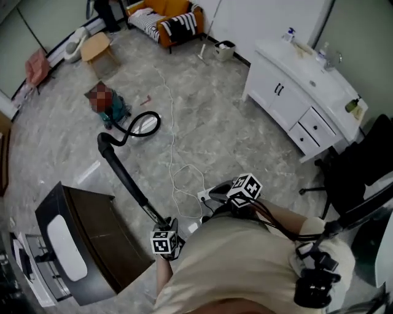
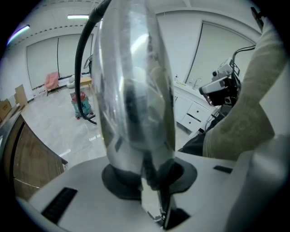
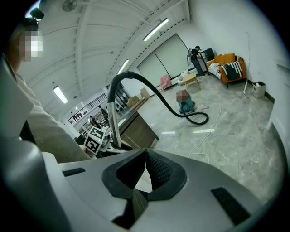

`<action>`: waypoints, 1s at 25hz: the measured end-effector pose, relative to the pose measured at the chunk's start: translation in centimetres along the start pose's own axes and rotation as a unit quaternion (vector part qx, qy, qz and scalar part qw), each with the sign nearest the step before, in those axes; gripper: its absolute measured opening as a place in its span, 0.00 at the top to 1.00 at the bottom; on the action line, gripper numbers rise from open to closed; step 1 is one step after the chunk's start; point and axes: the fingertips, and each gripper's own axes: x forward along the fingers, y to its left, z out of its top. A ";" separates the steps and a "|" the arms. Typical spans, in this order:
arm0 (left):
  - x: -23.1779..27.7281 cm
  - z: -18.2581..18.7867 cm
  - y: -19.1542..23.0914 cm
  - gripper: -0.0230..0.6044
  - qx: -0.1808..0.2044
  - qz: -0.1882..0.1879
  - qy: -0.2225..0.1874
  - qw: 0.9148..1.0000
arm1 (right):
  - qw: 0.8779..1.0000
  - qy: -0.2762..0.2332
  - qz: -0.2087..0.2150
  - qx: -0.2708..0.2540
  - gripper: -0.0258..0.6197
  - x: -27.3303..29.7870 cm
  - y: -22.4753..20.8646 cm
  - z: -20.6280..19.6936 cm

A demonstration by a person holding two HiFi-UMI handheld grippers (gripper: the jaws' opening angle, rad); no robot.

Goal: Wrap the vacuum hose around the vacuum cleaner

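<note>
The small teal vacuum cleaner (image 1: pixel 115 111) stands far out on the grey floor, also seen in the right gripper view (image 3: pixel 186 107). Its black hose (image 1: pixel 145 126) curls beside it and rises to a bend, where the shiny metal wand (image 1: pixel 130 183) runs back toward me. My left gripper (image 1: pixel 164 243) is shut on the wand's near end. In the left gripper view the wand (image 2: pixel 136 90) fills the middle, between the jaws of the left gripper (image 2: pixel 146 177). My right gripper (image 1: pixel 245 190) hangs at my waist. Its jaws (image 3: pixel 146 168) are shut with nothing in them.
A white power cord (image 1: pixel 174 142) snakes over the floor to a plug strip (image 1: pixel 203 196) by my feet. A dark wooden counter (image 1: pixel 92 239) stands at my left. A white vanity cabinet (image 1: pixel 301 92) is at right, a black office chair (image 1: pixel 356 172) beside it, and an orange sofa (image 1: pixel 172 18) at the far wall.
</note>
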 end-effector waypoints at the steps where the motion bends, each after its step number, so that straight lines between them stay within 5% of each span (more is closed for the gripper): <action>1: 0.0 0.0 0.2 0.81 0.002 0.001 0.001 1.000 | 1.000 0.005 0.001 -0.008 0.95 0.4 -0.3 0.5; 11: 2.2 3.9 3.3 0.81 0.006 0.019 0.022 1.000 | 1.000 -0.001 -0.001 -0.018 0.95 0.6 -7.7 4.8; 17: 7.1 12.5 3.9 0.81 0.021 0.033 0.033 0.999 | 1.000 -0.026 0.017 0.002 0.95 -2.1 -17.8 9.2; 25: 11.2 25.5 4.4 0.81 -0.007 0.093 0.035 0.995 | 0.995 -0.033 0.078 0.045 0.95 -9.4 -32.1 16.3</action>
